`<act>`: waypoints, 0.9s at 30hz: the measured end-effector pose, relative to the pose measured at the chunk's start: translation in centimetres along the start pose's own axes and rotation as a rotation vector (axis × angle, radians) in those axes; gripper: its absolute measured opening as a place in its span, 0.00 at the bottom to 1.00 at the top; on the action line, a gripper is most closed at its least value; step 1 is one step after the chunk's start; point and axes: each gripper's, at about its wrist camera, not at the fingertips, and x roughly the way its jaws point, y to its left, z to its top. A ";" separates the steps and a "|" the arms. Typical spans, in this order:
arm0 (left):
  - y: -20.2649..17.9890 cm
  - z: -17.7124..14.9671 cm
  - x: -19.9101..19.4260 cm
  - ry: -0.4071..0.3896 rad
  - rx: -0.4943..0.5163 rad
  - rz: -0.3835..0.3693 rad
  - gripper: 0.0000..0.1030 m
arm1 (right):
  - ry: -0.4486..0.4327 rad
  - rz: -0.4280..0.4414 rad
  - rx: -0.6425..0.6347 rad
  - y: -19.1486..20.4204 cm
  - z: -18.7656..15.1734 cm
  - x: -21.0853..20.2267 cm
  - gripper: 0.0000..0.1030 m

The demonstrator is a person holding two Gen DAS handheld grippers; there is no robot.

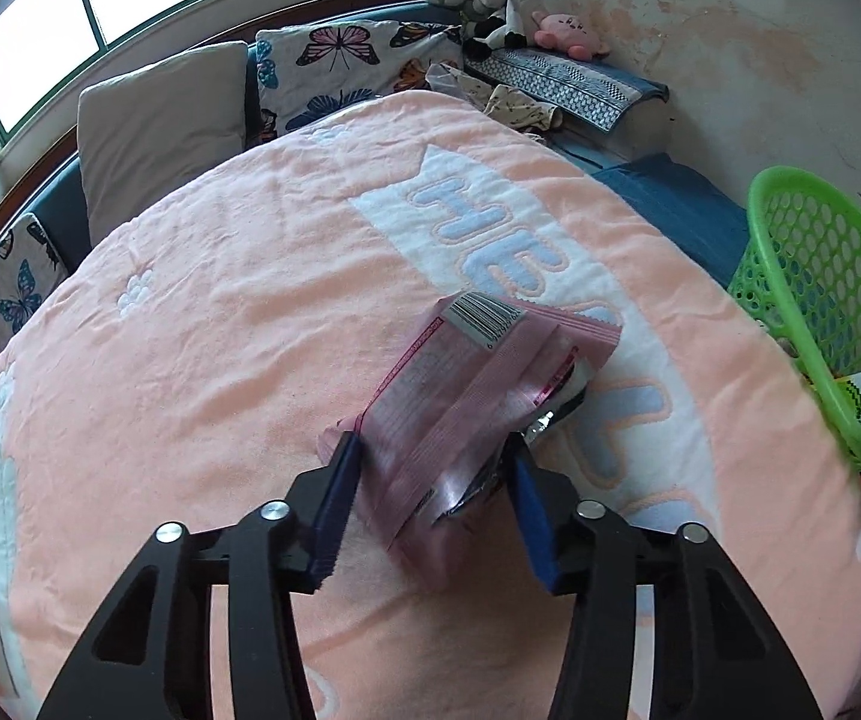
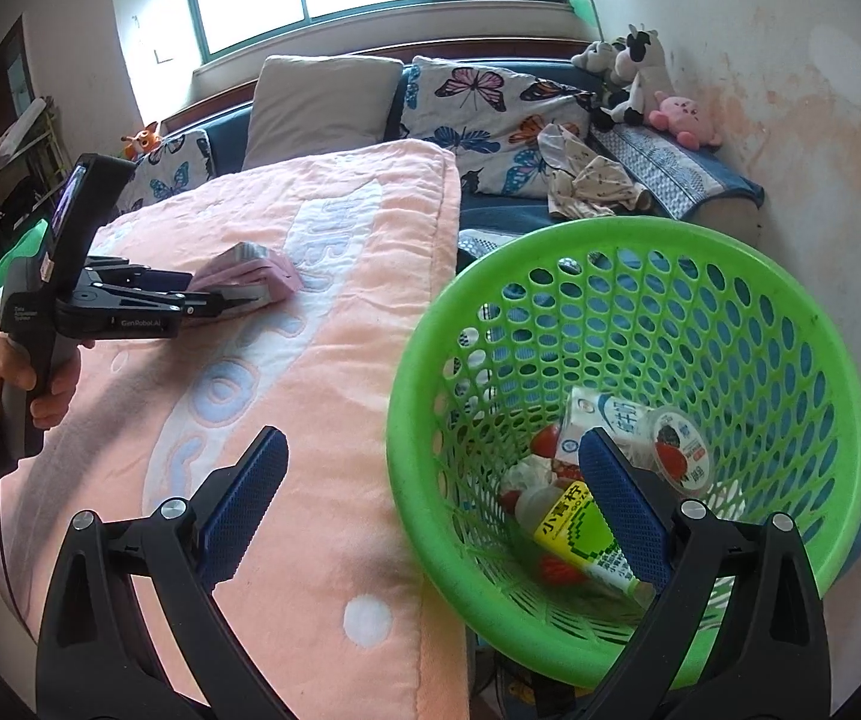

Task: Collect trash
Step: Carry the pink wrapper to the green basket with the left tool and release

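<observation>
The left gripper body reads "GenRobot.AI", the pink blanket shows large letters "HE", and the pink wrapper carries a barcode.

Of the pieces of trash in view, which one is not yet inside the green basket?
The pink wrapper with the barcode: it lies on the peach blanket, between the left gripper's jaws. The cartons and cups are already in the green basket.

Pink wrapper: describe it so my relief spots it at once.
On the peach blanket, over its white lettered patch, the left gripper pinches the pink wrapper. It alone is crumpled, foil-lined and barcoded; other trash sits inside the green basket.
</observation>
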 end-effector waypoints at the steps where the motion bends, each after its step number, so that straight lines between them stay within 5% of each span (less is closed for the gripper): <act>1: -0.2 -0.1 -0.3 -0.002 0.004 -0.012 0.36 | -0.002 0.002 0.001 0.0 -0.1 -0.2 0.94; 10: -2.7 -1.1 -2.9 -0.028 0.026 -0.053 0.20 | -0.021 0.003 0.017 -0.5 -0.7 -1.8 0.94; 27: -10.8 -0.9 -7.0 -0.073 0.077 -0.165 0.19 | -0.050 -0.038 0.057 -2.9 -2.4 -5.2 0.94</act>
